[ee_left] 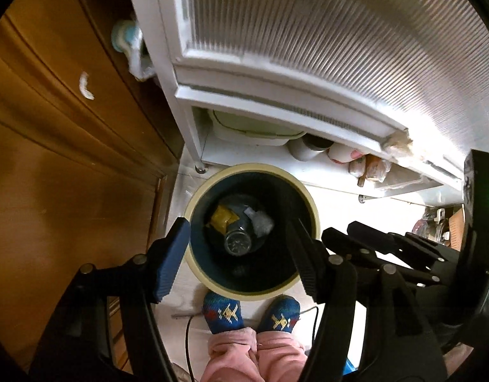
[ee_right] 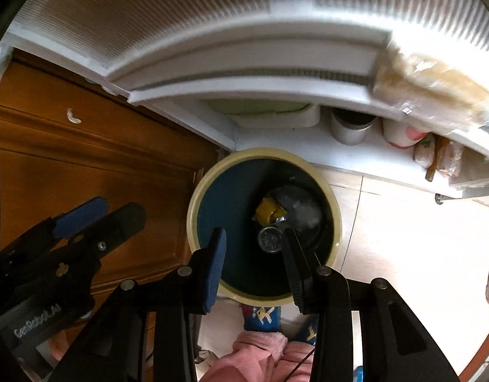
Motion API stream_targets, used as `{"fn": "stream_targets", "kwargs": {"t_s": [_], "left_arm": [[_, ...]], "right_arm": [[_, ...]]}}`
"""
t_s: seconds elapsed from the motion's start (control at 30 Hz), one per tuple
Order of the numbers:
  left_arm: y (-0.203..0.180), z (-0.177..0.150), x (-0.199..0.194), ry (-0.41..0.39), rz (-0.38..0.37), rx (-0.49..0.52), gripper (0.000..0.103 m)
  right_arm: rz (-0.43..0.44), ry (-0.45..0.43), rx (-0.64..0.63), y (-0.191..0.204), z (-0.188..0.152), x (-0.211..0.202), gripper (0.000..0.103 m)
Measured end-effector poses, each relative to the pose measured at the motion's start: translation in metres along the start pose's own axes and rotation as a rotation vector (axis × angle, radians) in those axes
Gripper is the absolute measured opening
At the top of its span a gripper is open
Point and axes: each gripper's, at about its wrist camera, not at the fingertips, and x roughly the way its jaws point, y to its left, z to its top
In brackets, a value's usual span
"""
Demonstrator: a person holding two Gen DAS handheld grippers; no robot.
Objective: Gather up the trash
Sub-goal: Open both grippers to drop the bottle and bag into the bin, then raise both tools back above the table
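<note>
A round bin point(ee_left: 303, 191) with a cream rim and dark blue inside stands on the floor below both grippers; it also shows in the right wrist view point(ee_right: 212, 203). Inside lie a clear bottle point(ee_left: 238, 243) point(ee_right: 269, 239), a yellow wrapper point(ee_left: 222, 219) point(ee_right: 269, 211) and a grey crumpled piece point(ee_left: 261, 224). My left gripper point(ee_left: 236, 256) is open and empty above the bin. My right gripper point(ee_right: 255, 269) is open and empty above the bin too, and it shows in the left wrist view point(ee_left: 365, 235). The left gripper shows in the right wrist view point(ee_right: 94, 216).
A white cabinet point(ee_left: 276, 102) with ribbed doors stands behind the bin; containers and cups point(ee_right: 349, 130) sit under it. A wooden cabinet point(ee_left: 53, 146) is on the left. The person's feet in blue socks point(ee_left: 223, 313) stand just before the bin.
</note>
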Motion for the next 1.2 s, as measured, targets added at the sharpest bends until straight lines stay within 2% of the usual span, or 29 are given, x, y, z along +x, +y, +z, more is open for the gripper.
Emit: {"fn": "stream_targets", "kwargs": {"t_s": [0.13, 0.33, 0.53, 0.83, 1.03, 1.2], "left_arm": [[-0.001, 0.003, -0.035, -0.018, -0.012, -0.005, 0.061], [-0.006, 0.01, -0.103, -0.052, -0.038, -0.007, 0.061], [-0.012, 0.019, -0.197, -0.126, -0.045, 0.018, 0.061], [-0.014, 0.023, -0.32, -0.21, -0.095, 0.014, 0.061], [-0.014, 0.023, -0.381, -0.238, -0.14, 0.001, 0.062], [-0.011, 0.022, -0.43, -0.286, -0.138, 0.008, 0.062]], "right_arm": [[0.01, -0.019, 0.006, 0.006, 0.0, -0.032, 0.037], [0.025, -0.051, 0.0, 0.023, -0.001, -0.101, 0.037], [0.037, -0.093, -0.024, 0.042, 0.001, -0.184, 0.037], [0.074, -0.167, -0.084, 0.074, 0.004, -0.31, 0.037], [0.1, -0.201, -0.121, 0.104, 0.002, -0.377, 0.037], [0.114, -0.233, -0.151, 0.127, -0.006, -0.419, 0.037]]}}
